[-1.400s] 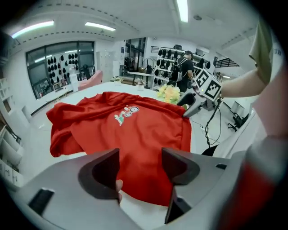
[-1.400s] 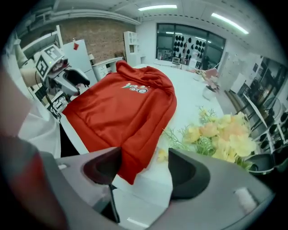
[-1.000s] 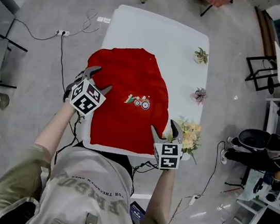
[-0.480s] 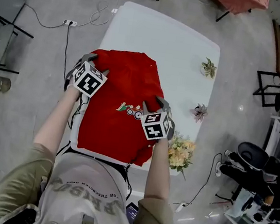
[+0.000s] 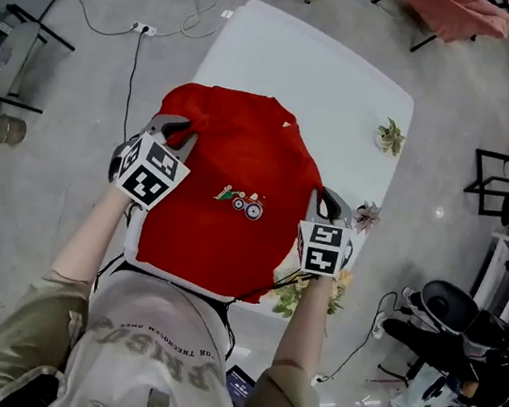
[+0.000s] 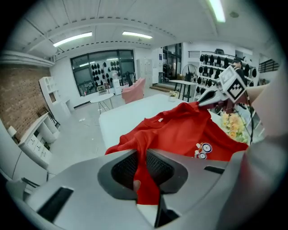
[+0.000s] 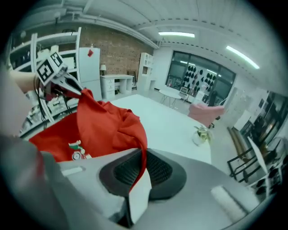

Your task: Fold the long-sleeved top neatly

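While the red long-sleeved top (image 5: 242,163) lay spread on the white worktop (image 5: 303,68), the left hand-held gripper (image 5: 178,130) had just closed its jaws and was clamped on the garment's left edge, lifting a ridge of cloth. At the right edge, the right hand-held gripper (image 5: 329,202) had likewise just closed and pinched a red fold.

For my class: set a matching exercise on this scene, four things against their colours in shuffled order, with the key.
Things:
1 top
2 table
3 plant
4 chair

Colours:
a white
b pink
c green
d red

Pairs: 1-d, 2-a, 3-c, 4-b
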